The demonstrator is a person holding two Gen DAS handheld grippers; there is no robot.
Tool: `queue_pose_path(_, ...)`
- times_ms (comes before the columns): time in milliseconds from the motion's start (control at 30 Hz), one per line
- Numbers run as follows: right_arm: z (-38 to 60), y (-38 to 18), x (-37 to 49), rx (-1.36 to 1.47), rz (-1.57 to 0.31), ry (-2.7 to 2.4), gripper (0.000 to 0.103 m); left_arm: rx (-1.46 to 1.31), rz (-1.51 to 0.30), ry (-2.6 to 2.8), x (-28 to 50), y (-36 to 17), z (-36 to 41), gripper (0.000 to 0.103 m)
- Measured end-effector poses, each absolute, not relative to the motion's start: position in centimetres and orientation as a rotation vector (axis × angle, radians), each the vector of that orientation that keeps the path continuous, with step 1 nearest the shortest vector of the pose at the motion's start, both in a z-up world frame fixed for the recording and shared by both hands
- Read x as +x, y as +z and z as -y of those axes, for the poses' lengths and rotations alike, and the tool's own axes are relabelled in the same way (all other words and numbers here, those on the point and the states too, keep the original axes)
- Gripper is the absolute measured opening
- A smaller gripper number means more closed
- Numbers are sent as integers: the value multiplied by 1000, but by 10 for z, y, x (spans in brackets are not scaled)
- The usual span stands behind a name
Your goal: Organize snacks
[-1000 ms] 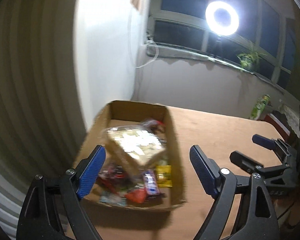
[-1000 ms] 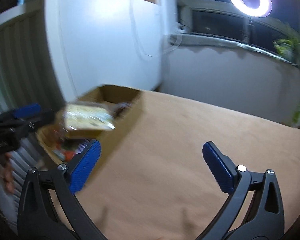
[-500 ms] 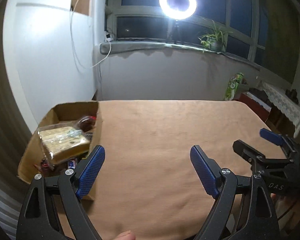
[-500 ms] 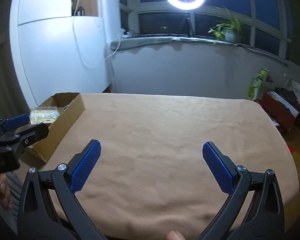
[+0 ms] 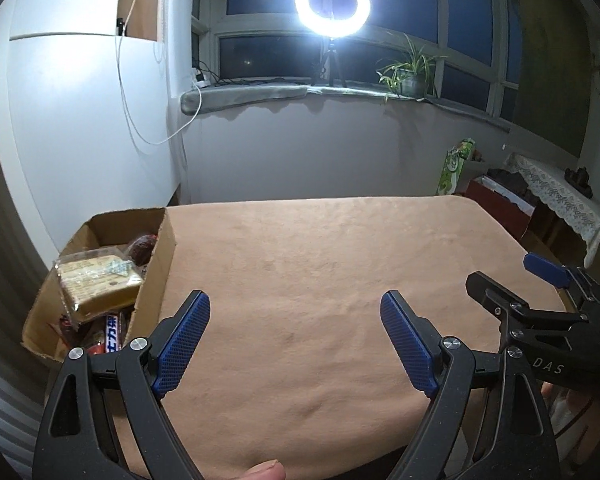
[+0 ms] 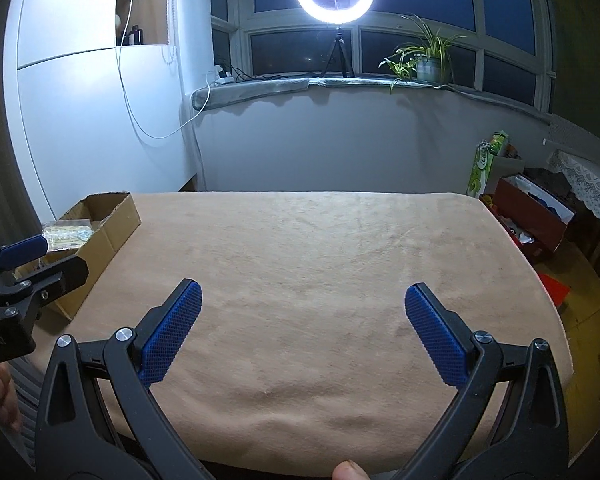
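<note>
From the left wrist camera, a tan cloth-covered tabletop point(image 5: 320, 280) fills the middle of the view, and a cardboard box point(image 5: 156, 280) sits at its far left corner, against a white cabinet point(image 5: 80, 120). The snacks lie inside the box: a clear bag of pale biscuits point(image 5: 96, 284) on top, a dark round packet point(image 5: 142, 246) behind it, and a white-and-blue bar point(image 5: 114, 332) toward the near end; the wrappers under the bag are too dark and crowded to name. The left gripper point(image 5: 296, 338) hangs over the near edge with its jaws spread wide and nothing between them. Behind the table a ring light point(image 5: 332, 0) glares on the sill beside a potted plant point(image 5: 410, 76), washing out the window around it. The right gripper point(image 5: 536, 280) shows at the right edge, partly cut off. From the right wrist camera, the right gripper point(image 6: 302, 326) also stands released over bare cloth near the table's front edge. The box point(image 6: 116, 220) shows at the far left corner, its contents largely hidden behind the left gripper point(image 6: 40, 258) and the box wall. A red box point(image 6: 536, 216) sits on the floor right of the table.
</note>
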State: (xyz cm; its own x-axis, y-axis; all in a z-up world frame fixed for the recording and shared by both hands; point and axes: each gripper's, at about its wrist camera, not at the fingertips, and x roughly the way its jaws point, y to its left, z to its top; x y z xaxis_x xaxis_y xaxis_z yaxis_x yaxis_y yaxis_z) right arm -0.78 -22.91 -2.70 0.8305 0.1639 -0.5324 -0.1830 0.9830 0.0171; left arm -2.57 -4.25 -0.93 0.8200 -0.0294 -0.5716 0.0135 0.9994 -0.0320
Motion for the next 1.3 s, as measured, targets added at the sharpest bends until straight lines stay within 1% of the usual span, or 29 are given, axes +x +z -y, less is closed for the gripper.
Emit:
queue_pose_path(567, 213, -22, -7, -73, -574, 189, 103, -32, -626, 18, -25, -14, 34, 87)
queue_pose_path(1300, 216, -25, -5, -73, -578, 189, 103, -24, -626, 5, -25, -11, 35, 88)
